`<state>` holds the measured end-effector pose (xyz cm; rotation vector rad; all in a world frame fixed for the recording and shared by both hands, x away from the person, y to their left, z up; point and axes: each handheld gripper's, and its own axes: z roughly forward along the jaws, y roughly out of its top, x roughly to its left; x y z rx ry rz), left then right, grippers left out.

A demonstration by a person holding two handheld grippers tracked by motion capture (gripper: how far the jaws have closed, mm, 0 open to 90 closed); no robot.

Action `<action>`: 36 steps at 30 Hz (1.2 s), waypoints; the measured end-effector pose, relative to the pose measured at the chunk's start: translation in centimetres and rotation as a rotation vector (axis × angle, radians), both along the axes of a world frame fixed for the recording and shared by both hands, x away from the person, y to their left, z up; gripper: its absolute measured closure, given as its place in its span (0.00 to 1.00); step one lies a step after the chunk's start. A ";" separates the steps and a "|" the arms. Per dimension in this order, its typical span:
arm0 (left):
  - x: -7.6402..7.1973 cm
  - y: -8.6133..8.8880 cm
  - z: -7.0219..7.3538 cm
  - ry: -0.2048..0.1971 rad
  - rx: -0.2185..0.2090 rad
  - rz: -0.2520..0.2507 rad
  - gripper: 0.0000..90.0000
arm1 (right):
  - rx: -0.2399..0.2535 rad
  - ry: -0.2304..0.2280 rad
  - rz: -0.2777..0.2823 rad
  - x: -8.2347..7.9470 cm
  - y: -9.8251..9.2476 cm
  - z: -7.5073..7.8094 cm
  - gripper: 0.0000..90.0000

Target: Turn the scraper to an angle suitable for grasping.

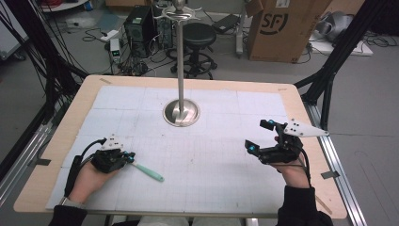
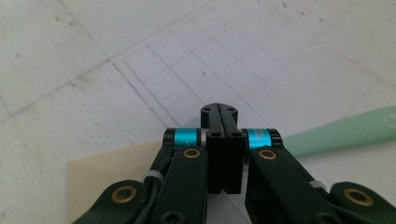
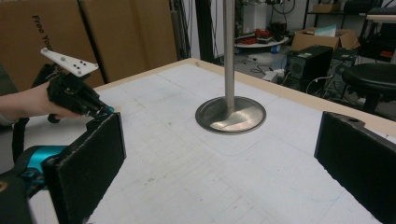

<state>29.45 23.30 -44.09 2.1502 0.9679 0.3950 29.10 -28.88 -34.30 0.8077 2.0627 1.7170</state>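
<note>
On the table (image 1: 56, 155), a white gridded mat (image 1: 211, 160) covers most of the wooden top.

Stand (image 1: 181, 112): metal, round base set on the mat at the far middle, with an upright pole rising from it. The right gripper view shows the base (image 3: 230, 115) ahead, between that gripper's jaws and well beyond them.

Toothbrush (image 1: 147, 171): pale green, lying flat on the mat at the near left, its handle running out to the right and toward the near edge. Its other end reaches the tip of the left gripper; whether the jaws pinch it cannot be told. In the left gripper view the handle (image 2: 345, 133) emerges from behind the right-hand jaw link and runs off to the right.

Left gripper (image 1: 128, 156): held in the left hand (image 1: 89, 176), low over the mat at the near left, pointing right. Jaws pressed together with no gap between them. A beige strip (image 2: 112, 163) lies on the mat beneath it, seen in its own view.

Right gripper (image 1: 259, 136): held in the right hand (image 1: 294, 172) at the near right, pointing left toward the table's middle. Jaws spread wide apart, nothing between them. It is raised off the mat.

Beyond the table: a cardboard box (image 1: 287, 28), a black stool (image 1: 198, 35), a computer tower (image 1: 139, 26) and cables on the floor.
</note>
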 end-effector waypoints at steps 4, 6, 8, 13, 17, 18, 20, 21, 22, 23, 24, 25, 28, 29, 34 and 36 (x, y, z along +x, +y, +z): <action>-2.0 0.2 0.1 -0.006 0.016 0.007 1.00 | 0.000 0.005 0.002 0.1 0.2 0.0 0.01; -3.0 0.2 0.1 -0.015 0.024 0.002 1.00 | -0.004 0.003 0.009 0.4 0.5 0.0 0.01; -3.2 0.2 0.2 -0.010 0.013 -0.023 1.00 | -0.008 0.000 0.017 0.5 0.8 0.0 0.01; -2.2 1.2 0.8 -0.050 -0.008 0.009 1.00 | -0.011 0.001 0.033 0.5 1.3 0.2 0.01; -0.9 2.8 0.3 -0.043 -0.025 0.055 1.00 | -0.012 -0.002 0.033 0.6 1.3 0.2 0.01; -0.4 3.1 0.1 -0.040 -0.030 0.067 1.00 | -0.012 0.003 0.034 0.6 1.3 0.1 0.01; 0.5 3.7 -0.1 -0.042 -0.037 0.080 1.00 | -0.015 0.004 0.034 0.6 1.3 0.1 0.01; 1.0 3.9 -0.3 -0.046 -0.039 0.078 1.00 | -0.020 0.001 0.037 0.6 1.4 0.0 0.01; 1.3 4.1 -0.4 -0.039 -0.036 0.075 1.00 | -0.021 0.005 0.039 0.5 1.4 0.0 0.01; 1.5 4.2 -0.5 -0.039 -0.042 0.061 1.00 | -0.022 0.002 0.040 0.5 1.4 0.0 0.01; 1.5 4.4 -0.5 -0.039 -0.048 0.053 1.00 | -0.022 0.002 0.038 0.4 1.4 0.0 0.01; 1.4 4.4 -0.5 -0.039 -0.047 0.050 1.00 | -0.020 0.003 0.036 0.4 1.2 0.0 0.01; 0.8 4.5 -0.4 -0.047 -0.016 0.038 1.00 | -0.018 0.005 0.028 0.3 1.0 0.0 0.01; 0.6 4.6 -0.4 -0.047 -0.008 0.036 1.00 | -0.018 0.005 0.028 0.3 1.0 0.0 0.01; -1.1 4.8 -0.1 -0.045 0.043 0.033 1.00 | -0.011 0.009 0.025 0.5 0.8 -0.1 0.01; -1.5 4.7 0.1 -0.034 0.058 0.030 1.00 | -0.014 0.005 0.031 0.7 1.0 0.0 0.01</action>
